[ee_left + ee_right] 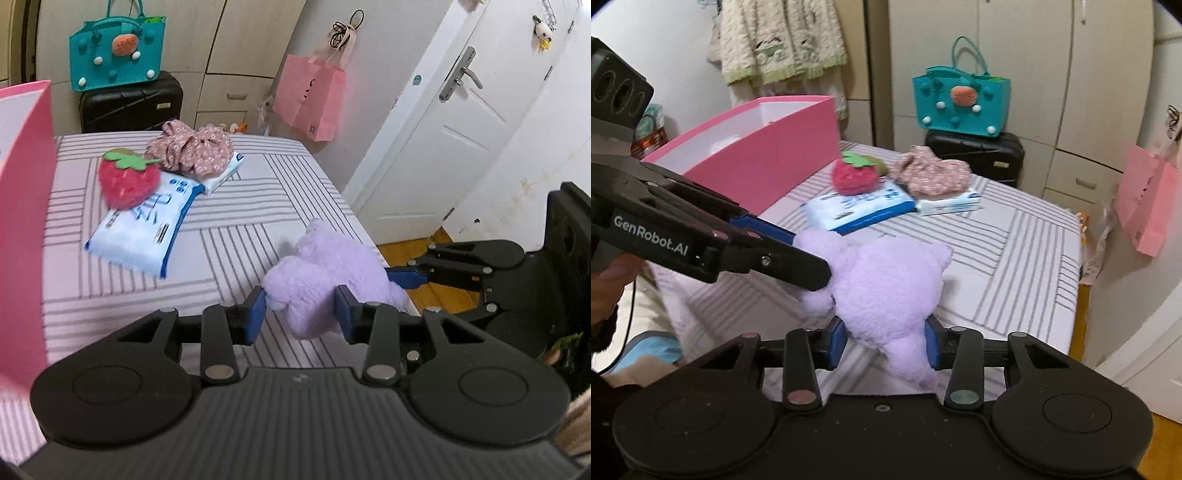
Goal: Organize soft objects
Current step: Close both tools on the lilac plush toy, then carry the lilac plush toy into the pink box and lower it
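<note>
Item: purple plush toy [886, 280], light, squashy, non-slip.
Left gripper [301, 314] and right gripper [884, 345] both clamp protruding limbs (best holds, probably).

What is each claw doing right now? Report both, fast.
Left claw: closed on the purple plush toy.
Right claw: closed on the same purple plush toy.

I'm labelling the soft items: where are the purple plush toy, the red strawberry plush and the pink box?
Fluffy purple plush toy [886, 280], right wrist view, its body.
Fuzzy red strawberry plush [127, 181], left wrist view, red middle.
Pink cardboard box [764, 162], right wrist view, outer side wall.
</note>
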The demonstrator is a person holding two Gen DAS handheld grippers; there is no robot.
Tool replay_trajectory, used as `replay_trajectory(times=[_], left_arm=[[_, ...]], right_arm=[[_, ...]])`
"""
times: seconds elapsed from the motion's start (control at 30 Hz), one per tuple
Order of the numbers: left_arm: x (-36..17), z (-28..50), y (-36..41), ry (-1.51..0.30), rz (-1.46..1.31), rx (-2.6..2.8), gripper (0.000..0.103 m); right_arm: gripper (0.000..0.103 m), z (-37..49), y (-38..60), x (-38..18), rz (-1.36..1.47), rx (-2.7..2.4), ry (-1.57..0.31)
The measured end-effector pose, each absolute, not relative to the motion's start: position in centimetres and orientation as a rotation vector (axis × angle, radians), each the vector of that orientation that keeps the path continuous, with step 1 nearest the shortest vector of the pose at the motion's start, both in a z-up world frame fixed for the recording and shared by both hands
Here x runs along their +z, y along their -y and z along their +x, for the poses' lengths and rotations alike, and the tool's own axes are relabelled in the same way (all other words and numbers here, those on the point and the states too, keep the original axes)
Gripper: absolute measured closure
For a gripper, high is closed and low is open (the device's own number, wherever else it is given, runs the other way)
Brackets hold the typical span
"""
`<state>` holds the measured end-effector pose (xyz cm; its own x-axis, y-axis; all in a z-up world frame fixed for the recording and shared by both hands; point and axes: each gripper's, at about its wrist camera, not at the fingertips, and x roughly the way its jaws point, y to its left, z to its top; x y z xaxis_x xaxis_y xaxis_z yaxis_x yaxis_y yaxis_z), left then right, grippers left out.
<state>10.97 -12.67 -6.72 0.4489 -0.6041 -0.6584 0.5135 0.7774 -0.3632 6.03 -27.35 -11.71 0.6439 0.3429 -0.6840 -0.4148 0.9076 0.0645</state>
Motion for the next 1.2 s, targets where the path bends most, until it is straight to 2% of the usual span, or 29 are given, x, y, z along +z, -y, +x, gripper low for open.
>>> replay_trajectory(times=[0.57,0.87,1.2], left_arm=[[-1.1,5.3,1.7,-0.845,-0.130,-0.668,0.063],[0.9,5.6,-4.3,-0.760,-0.144,-0.601,0.062],[0.3,9.7,-9.8,-0.703,-0.201,-0.475,0.061]], right_arm=[[0.056,2.5,18.6,-4.6,-0.247,0.636,-0.778],[0.055,4.1,12.3,-1.6,-0.342,0.708,-0.687],[0.055,9.3,6.3,-0.8,-0.401,0.759,-0.634]])
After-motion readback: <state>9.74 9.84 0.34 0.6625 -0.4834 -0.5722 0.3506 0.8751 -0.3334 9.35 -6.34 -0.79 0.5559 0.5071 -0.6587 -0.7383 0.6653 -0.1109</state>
